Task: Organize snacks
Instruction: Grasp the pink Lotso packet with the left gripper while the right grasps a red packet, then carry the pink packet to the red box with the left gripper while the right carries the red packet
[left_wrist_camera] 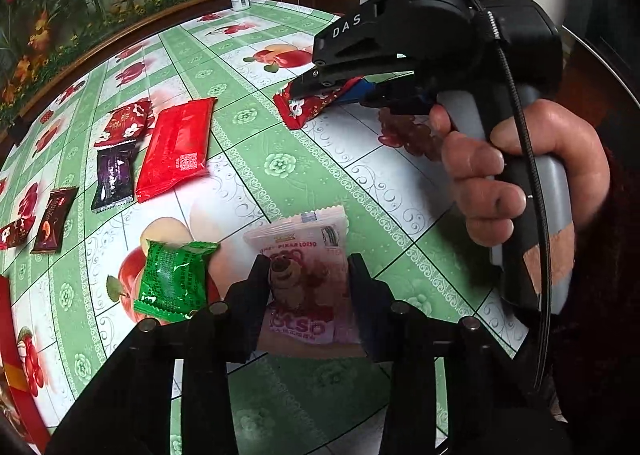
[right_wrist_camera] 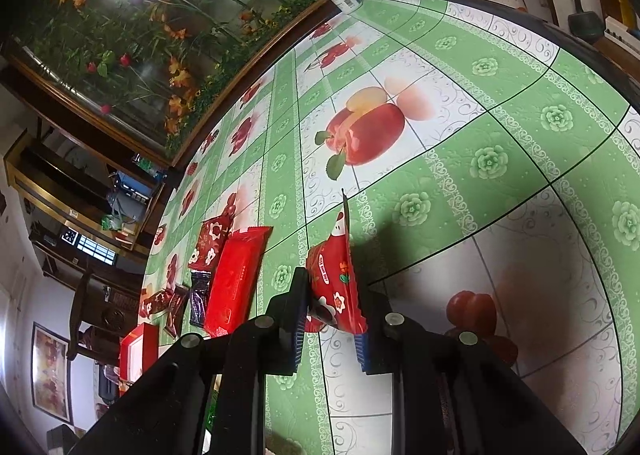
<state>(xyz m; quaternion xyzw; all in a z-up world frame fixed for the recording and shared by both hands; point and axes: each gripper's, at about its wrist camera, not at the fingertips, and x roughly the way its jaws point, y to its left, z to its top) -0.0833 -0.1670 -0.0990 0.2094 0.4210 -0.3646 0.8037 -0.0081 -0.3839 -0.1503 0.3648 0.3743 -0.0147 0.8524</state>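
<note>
left jaws [left_wrist_camera: 308, 279] pinch the pink bear packet [left_wrist_camera: 306, 271]; right jaws [right_wrist_camera: 332, 307] clamp a red flowered packet [right_wrist_camera: 334, 279].

Bear pouch [left_wrist_camera: 308, 275] lies on the tablecloth [left_wrist_camera: 280, 163], right of the foil packet [left_wrist_camera: 174, 279], perhaps touching.

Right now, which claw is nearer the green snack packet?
Left. The left claw, clamping the pink bear packet, sits just beside the green packet; the right claw holds a red packet farther across the table.
</note>
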